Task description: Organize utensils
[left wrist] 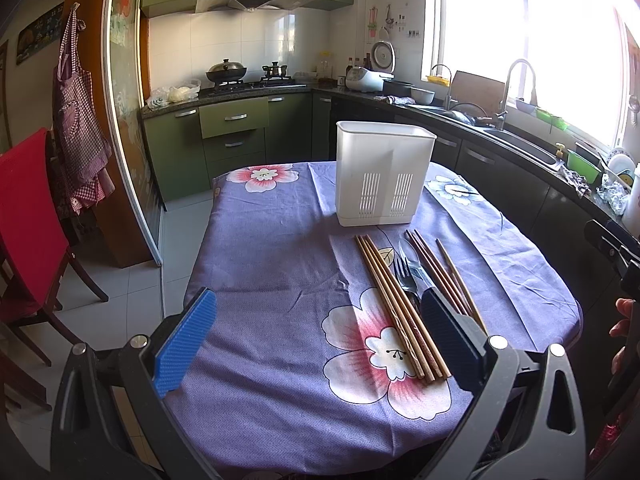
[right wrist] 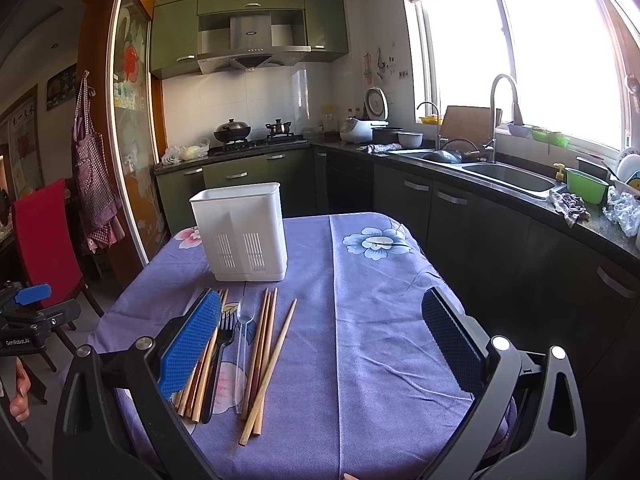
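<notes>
While both grippers hung with fingers spread wide and empty, the utensils (left wrist: pixel 416 300) lay ahead of the left gripper (left wrist: pixel 316 340), by its right finger; the white holder (left wrist: pixel 382 176) stood beyond. Right gripper (right wrist: pixel 320 344) saw them by its left finger.

Both handheld grippers, same build

Left gripper (left wrist: pixel 318 344) and right gripper (right wrist: pixel 322 350): black plastic frames, silver round screws behind ribbed blue rubber finger pads (left wrist: pixel 182 344); bare skin fingers (left wrist: pixel 624 316) alongside.

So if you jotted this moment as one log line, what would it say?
left gripper: open, empty | right gripper: open, empty | chopsticks, fork, spoon: on tablecloth | white holder: upright
</notes>
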